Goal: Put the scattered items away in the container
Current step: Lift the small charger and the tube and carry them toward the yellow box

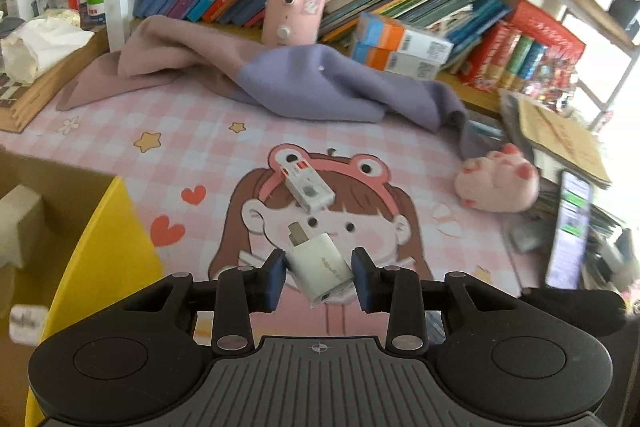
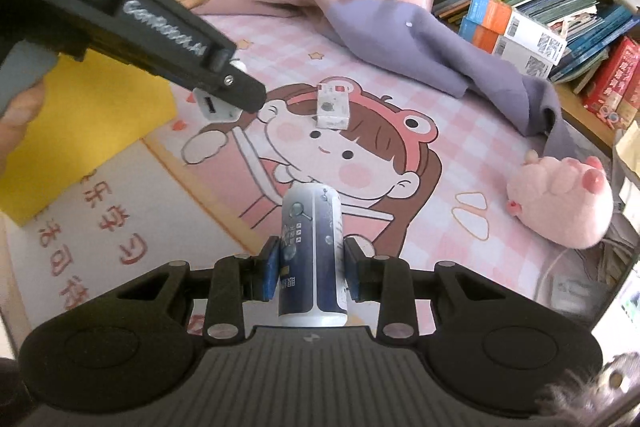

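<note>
Carrying is the step judged to be in hand: both grippers are loaded and held above the bench, with nothing yet dropped into the container. The left gripper (image 1: 319, 273) is seen low in the left wrist view, its jaws pinching a white charger plug (image 1: 318, 267), which is held tilted with its metal end pointing up the frame. The right gripper (image 2: 311, 269) has its jaws pressed against a blue and white can (image 2: 312, 259), held roughly upright at the lower middle of the right wrist view. The yellow box (image 1: 100, 259), taken to be the container, is found at the left edge of the left wrist view, just beside the gripper. A small white adapter (image 1: 306, 185) is left lying on the pink cartoon mat (image 1: 192, 147) at mid frame, and a pink plush toy (image 1: 496, 185) at the right. Next, each load would need to be brought over the box's open top and the jaws spread; the two grippers, being near each other, should be kept from colliding.
</note>
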The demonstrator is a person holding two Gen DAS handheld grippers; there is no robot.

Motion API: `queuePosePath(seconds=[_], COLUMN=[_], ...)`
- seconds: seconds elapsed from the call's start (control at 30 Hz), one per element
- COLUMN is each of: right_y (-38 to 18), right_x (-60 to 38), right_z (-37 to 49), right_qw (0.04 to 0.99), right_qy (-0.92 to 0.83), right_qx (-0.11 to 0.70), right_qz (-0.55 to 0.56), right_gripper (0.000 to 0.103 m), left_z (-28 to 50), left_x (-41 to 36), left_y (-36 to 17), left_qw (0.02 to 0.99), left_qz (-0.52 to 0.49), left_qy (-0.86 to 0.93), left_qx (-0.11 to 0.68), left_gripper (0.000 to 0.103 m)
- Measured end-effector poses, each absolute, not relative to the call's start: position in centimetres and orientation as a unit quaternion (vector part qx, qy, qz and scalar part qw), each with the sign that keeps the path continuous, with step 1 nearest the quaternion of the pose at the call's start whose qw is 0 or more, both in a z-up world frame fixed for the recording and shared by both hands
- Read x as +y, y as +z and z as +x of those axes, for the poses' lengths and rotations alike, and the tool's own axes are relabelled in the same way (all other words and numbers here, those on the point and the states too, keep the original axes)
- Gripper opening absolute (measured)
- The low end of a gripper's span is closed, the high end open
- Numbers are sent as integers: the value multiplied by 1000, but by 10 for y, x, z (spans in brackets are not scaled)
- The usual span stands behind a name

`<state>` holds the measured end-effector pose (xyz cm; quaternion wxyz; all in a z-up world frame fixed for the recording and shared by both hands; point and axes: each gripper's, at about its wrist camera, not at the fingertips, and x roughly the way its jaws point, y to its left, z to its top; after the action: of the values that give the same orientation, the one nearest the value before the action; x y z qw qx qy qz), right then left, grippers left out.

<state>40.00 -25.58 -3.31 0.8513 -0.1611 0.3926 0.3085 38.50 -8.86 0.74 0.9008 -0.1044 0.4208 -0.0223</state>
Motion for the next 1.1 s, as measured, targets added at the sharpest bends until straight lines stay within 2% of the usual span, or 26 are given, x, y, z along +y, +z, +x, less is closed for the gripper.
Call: queuePosePath(seconds=[0.43, 1.1], right_y=[-4, 27], right_x=[-251, -201], right_z=[334, 230], right_qw=[862, 901], right_qy=[297, 222], right_qx=[381, 344], right_qz=[-152, -143], right_gripper=[30, 30], left_z=[305, 203], left_x=[-87, -25], left_y=[29, 44], left_qw=[906, 917], left_qz=[-111, -122], left_qy=[-79, -143], left_qx=[400, 351], left_gripper=[34, 34])
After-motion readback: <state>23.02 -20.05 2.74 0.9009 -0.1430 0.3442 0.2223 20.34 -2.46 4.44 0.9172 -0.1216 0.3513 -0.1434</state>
